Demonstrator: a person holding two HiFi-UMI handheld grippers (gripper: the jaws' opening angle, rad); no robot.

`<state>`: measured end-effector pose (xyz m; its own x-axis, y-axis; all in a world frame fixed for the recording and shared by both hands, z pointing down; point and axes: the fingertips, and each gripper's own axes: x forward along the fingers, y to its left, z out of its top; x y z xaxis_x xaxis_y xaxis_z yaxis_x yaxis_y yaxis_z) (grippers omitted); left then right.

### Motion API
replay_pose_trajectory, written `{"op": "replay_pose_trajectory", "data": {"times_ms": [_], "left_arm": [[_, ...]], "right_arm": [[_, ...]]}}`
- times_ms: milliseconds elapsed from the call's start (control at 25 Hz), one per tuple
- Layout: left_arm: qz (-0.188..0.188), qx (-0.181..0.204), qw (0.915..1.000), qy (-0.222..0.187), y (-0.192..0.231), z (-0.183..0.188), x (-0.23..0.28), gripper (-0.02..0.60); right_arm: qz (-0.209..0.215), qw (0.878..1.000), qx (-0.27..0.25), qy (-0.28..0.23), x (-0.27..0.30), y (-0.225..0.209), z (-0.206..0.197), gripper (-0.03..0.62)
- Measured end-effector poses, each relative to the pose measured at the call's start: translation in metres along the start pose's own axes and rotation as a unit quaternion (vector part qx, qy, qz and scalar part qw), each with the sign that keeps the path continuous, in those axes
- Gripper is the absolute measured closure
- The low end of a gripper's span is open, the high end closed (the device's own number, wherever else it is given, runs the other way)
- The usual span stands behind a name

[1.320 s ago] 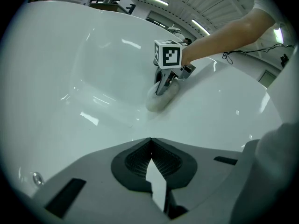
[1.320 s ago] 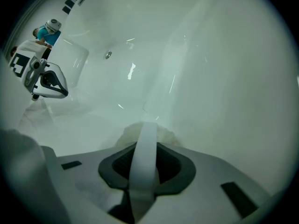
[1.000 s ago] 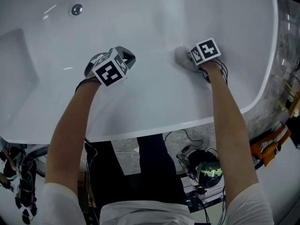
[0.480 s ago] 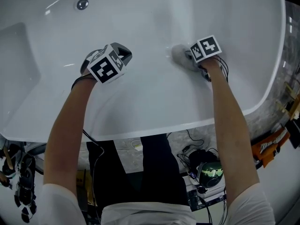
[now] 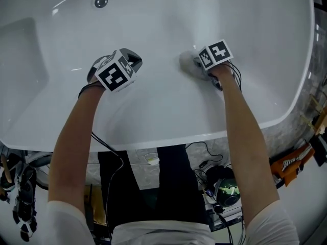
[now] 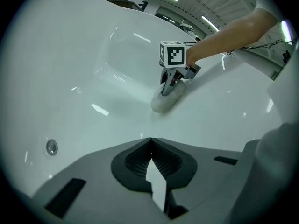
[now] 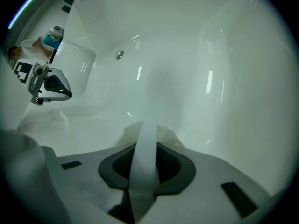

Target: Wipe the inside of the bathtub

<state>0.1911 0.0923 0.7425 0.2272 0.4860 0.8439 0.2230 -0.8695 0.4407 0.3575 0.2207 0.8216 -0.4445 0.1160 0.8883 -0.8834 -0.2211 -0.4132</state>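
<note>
Two grippers work inside a glossy white bathtub (image 5: 153, 14), which fills the head view from the far edge to its curved near rim. A round chrome fitting (image 5: 100, 1) sits in the tub's far left wall. No water or loose item shows in the basin apart from a pale grey fluffy wiping pad (image 5: 186, 63). That pad lies pressed against the sloping inner wall, right of centre and well away from the fitting.

The right gripper (image 5: 200, 64) has its jaws clamped on a white band of the pad. In the right gripper view this band (image 7: 142, 162) runs straight between the jaws, with the pad's fluff (image 7: 163, 135) bunched just beyond their tips.

The left gripper (image 5: 129, 60) hangs over the near slope, left of centre and apart from the pad. Its jaws meet at the tips with nothing between them (image 6: 149, 140). Whether it touches the wall cannot be told.

Both forearms cross the near rim (image 5: 168, 137). Bare white surface lies open to the far side and to the right, where the rim curves away. A shallow recessed shelf (image 5: 20, 60) breaks the wall at the left.
</note>
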Motion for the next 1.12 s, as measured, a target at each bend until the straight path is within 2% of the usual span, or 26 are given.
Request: {"op": "replay_pose_trajectory", "data": {"times_ms": [520, 1120], "left_arm": [[0.014, -0.04, 0.9991, 0.008, 0.016, -0.064, -0.025, 0.574], [0.02, -0.053, 0.9983, -0.01, 0.034, -0.111, -0.051, 0.574]], "right_arm": [[0.024, 0.999, -0.033, 0.003, 0.03, 0.087, 0.039, 0.502], [0.043, 0.998, -0.053, 0.003, 0.06, 0.171, 0.079, 0.502]]}}
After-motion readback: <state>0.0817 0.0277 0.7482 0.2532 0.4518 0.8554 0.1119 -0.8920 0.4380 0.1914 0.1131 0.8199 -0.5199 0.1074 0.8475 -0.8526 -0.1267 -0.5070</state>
